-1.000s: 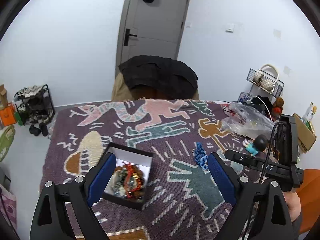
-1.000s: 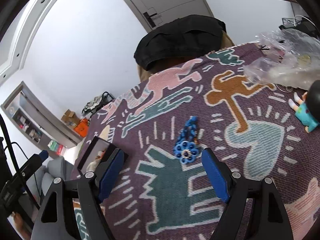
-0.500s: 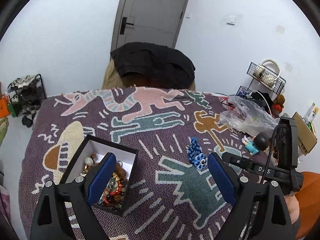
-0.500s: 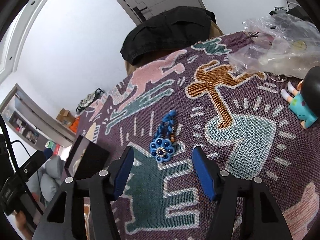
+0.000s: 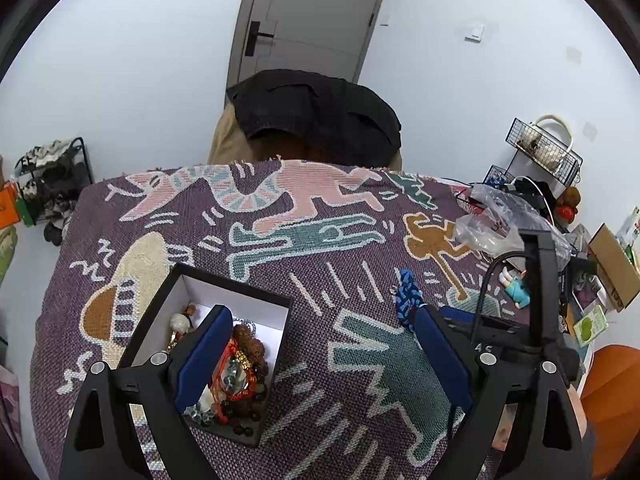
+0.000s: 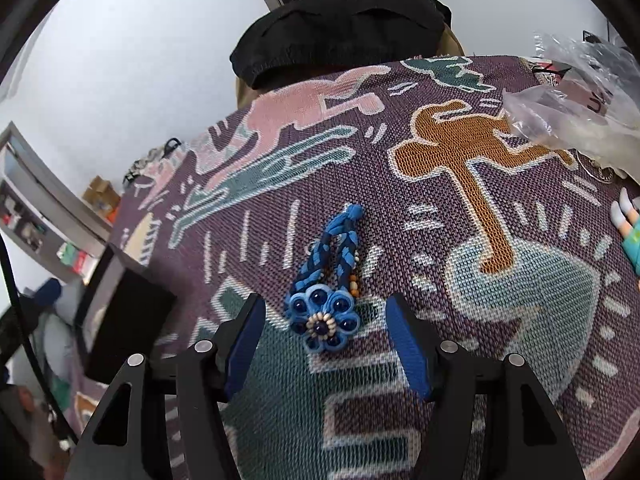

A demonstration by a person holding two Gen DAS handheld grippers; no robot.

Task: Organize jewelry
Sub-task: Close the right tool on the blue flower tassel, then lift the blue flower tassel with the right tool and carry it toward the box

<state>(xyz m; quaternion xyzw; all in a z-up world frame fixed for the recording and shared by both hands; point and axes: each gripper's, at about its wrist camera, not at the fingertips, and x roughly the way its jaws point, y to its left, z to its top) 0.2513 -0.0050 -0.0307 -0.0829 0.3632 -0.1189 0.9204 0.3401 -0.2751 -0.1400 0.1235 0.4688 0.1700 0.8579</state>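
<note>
Home, looks like a bedroom or entry corner. Cues: grey interior door [image 5: 316, 12] with lever handle, white walls, shoe rack [image 5: 52, 176] loaded with shoes, wire baskets [image 5: 544, 152] on the wall, light switch [image 5: 475, 32]. Table covered by a purple woven blanket [image 5: 280, 264] with cartoon figures, black garment [image 5: 316, 112] draped over a chair, toy figure [image 5: 516, 286], cardboard box [image 5: 612, 268], plastic bag [image 5: 492, 220].

Patterned blanket [image 5: 340, 268] under box [image 5: 160, 312], bracelet [image 6: 326, 296]
</note>
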